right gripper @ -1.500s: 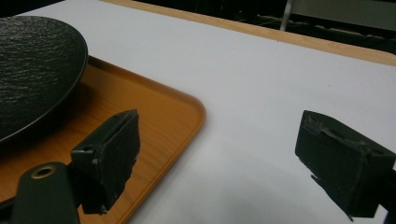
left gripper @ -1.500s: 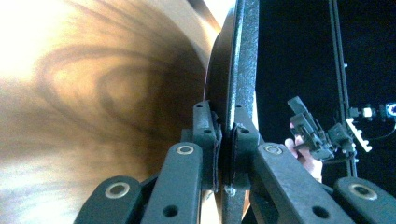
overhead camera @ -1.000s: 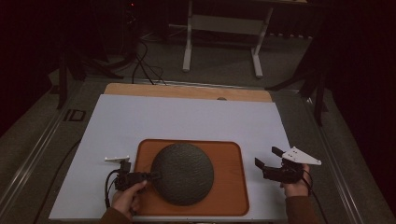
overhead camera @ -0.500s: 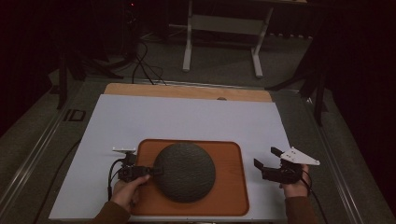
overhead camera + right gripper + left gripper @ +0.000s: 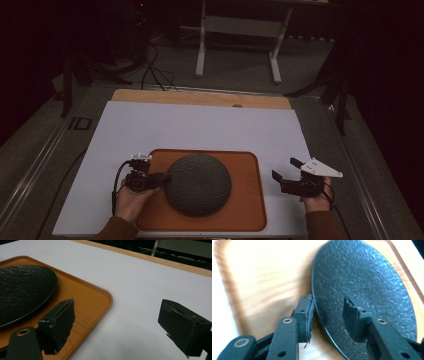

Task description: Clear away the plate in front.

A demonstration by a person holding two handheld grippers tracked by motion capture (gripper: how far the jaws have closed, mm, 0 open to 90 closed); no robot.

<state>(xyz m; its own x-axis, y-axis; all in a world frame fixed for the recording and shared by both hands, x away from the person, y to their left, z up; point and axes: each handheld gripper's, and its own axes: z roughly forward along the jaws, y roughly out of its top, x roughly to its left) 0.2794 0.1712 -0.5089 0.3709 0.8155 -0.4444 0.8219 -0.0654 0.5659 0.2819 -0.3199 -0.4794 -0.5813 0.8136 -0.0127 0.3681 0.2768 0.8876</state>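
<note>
Left gripper [image 5: 161,179] moved in; jaws parted astride dark plate [image 5: 198,184] rim; right gripper [image 5: 286,176] wide.

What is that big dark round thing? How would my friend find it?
Look at the white table sheet, then at the orange-brown tray near the person's edge. The dark grey round plate with a bumpy surface lies in the tray's middle. It is the lone round thing there, and the left gripper has its open jaws on either side of its rim.

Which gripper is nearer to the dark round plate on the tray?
Left. The left gripper straddles the dark round plate's rim, jaws open. The right gripper hovers open over the white mat, beyond the tray's right edge.
</note>
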